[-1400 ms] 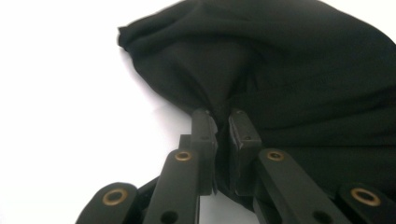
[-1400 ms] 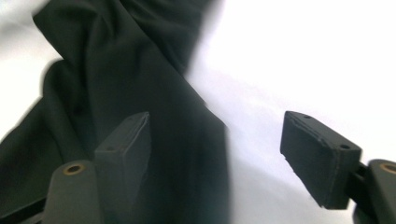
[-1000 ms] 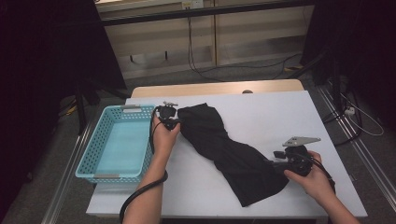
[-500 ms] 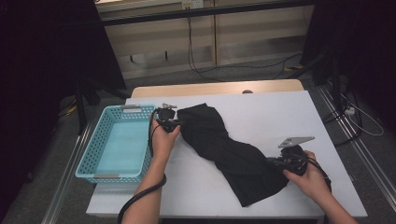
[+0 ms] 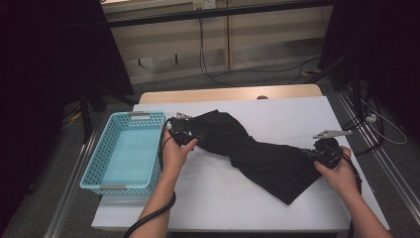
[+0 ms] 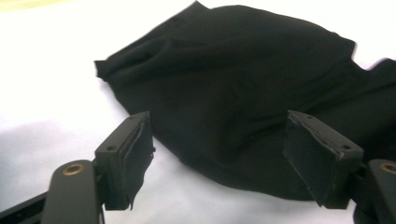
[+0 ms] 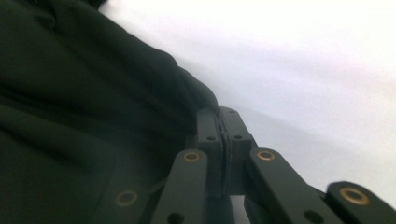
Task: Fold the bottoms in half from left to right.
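On the table (image 5: 277, 114), left fingers (image 6: 219, 154) just opening beside black garment (image 5: 257, 153); right fingers (image 7: 219, 135) pinch it (edge).

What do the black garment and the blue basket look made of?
Black garment: soft matte cloth, probably a knit or light woven; it lies in limp folds with no sheen. Blue basket: looks like moulded plastic, with rigid perforated lattice walls and a smooth, slightly glossy floor.
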### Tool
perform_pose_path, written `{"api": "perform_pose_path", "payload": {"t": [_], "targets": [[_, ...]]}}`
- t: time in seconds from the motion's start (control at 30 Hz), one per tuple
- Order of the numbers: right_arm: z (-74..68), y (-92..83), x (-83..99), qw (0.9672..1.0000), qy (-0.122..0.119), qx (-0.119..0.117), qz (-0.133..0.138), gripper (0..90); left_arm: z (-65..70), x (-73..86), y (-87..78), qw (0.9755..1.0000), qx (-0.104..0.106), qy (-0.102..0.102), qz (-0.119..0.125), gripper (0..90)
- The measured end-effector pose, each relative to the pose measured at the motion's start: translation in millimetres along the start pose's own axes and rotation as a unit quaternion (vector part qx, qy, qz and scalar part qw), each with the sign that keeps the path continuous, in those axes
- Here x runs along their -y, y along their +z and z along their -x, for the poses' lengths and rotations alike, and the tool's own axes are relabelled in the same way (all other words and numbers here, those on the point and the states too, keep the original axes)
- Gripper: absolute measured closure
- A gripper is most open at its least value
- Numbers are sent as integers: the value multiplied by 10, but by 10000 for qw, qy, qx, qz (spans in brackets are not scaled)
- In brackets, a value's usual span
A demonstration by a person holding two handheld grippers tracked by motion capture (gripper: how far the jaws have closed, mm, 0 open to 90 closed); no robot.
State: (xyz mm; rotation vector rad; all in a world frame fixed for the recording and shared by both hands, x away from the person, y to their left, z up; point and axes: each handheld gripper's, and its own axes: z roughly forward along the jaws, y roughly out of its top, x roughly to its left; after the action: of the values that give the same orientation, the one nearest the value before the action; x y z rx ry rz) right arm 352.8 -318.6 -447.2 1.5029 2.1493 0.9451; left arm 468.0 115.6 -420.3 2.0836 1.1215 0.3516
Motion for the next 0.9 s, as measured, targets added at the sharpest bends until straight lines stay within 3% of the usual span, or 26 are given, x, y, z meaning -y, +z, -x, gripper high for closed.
{"api": "perform_pose_path", "payload": {"t": [0.13, 0.33, 0.4, 0.5, 0.53, 0.67, 0.83, 0.9], "targets": [[-66, -1, -5, 9998, -156, 111, -51, 844, 42, 57, -13, 10000, 65, -10, 23, 224], [-128, -83, -2, 9995, -215, 183, 174, 640, 106, 119, -47, 9998, 157, 86, -24, 199], [-122, -131, 5, 9992, -181, 216, 270, 637, 123, 149, -61, 9997, 148, 165, -40, 194], [-111, -210, 15, 9990, -116, 183, 380, 684, 146, 187, -63, 9998, 176, 118, 31, 194], [-112, -226, 18, 9991, -101, 138, 379, 698, 140, 198, -69, 9996, 169, 219, -21, 193], [-153, -208, 73, 9996, -180, -34, 223, 741, 147, 246, -47, 9995, 189, 260, -72, 183], [-141, -85, 135, 9997, -201, 130, -35, 731, 154, 260, -63, 9994, 185, 303, -53, 180], [-115, -66, 161, 9998, -117, 174, -2, 722, 150, 265, -70, 9992, 180, 358, -83, 179]]}}
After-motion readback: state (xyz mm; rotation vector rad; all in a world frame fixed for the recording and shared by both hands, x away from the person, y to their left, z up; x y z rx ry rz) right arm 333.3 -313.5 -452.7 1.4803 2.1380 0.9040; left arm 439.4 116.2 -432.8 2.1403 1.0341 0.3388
